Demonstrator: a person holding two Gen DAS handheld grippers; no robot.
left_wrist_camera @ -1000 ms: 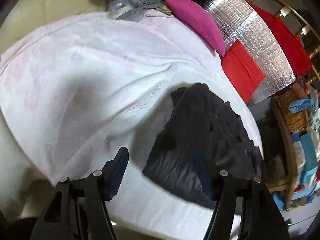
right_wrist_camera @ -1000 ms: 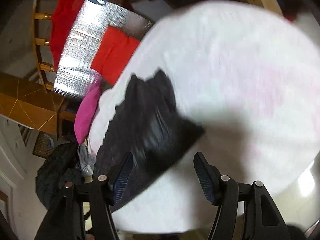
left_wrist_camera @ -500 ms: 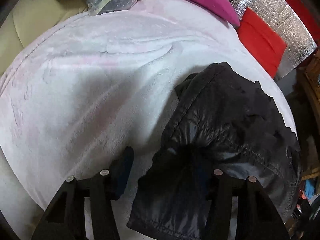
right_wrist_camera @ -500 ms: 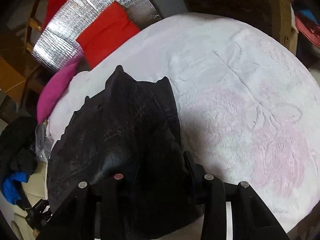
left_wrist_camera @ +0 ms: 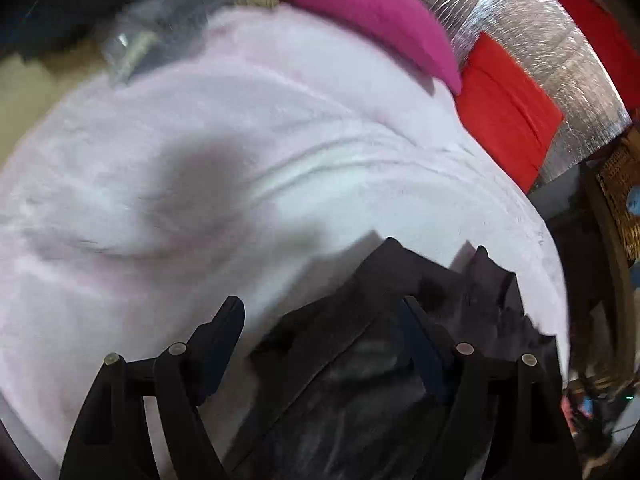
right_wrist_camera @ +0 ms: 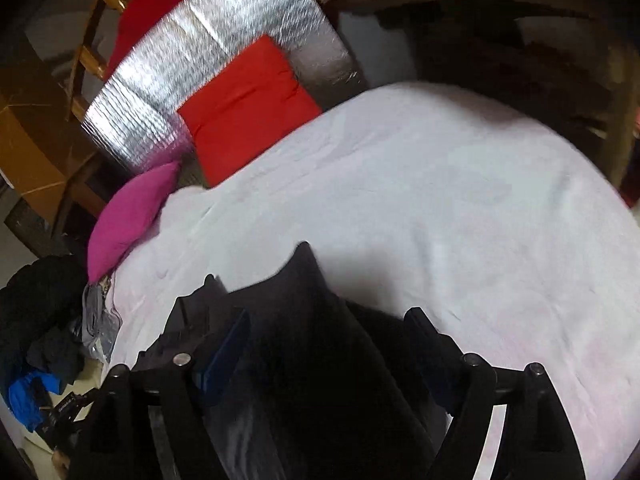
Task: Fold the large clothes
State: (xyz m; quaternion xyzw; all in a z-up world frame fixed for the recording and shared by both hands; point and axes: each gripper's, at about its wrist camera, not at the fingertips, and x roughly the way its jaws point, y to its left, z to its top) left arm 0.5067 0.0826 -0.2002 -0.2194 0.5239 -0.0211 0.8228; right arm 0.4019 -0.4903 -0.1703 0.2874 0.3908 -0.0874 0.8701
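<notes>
A black padded jacket point(left_wrist_camera: 360, 380) lies crumpled on the pale pink blanket point(left_wrist_camera: 200, 160) that covers the bed. In the left wrist view the left gripper point(left_wrist_camera: 320, 320) hangs just above the jacket's edge. Its jaws are opening, fabric lies between and under them, and the pads do not press on it. The right fingertip point(left_wrist_camera: 416, 328) overlaps the dark cloth. From the right wrist camera the jacket point(right_wrist_camera: 312, 360) fills the gap of the right gripper point(right_wrist_camera: 328, 324), whose jaws are also opening and stand apart from the cloth. Both pictures are blurred.
A magenta cushion point(left_wrist_camera: 360, 12), a red cushion point(left_wrist_camera: 508, 108) and a silver foil sheet point(right_wrist_camera: 192, 64) sit at the bed's far edge by a wooden frame. Dark clothes point(right_wrist_camera: 40, 312) and a blue item point(right_wrist_camera: 24, 396) are piled off the bed's left side.
Both grippers have swept across the bed, and the jacket now sits low in each view. The right jaws, narrow around the cloth half a second ago, stand wider.
</notes>
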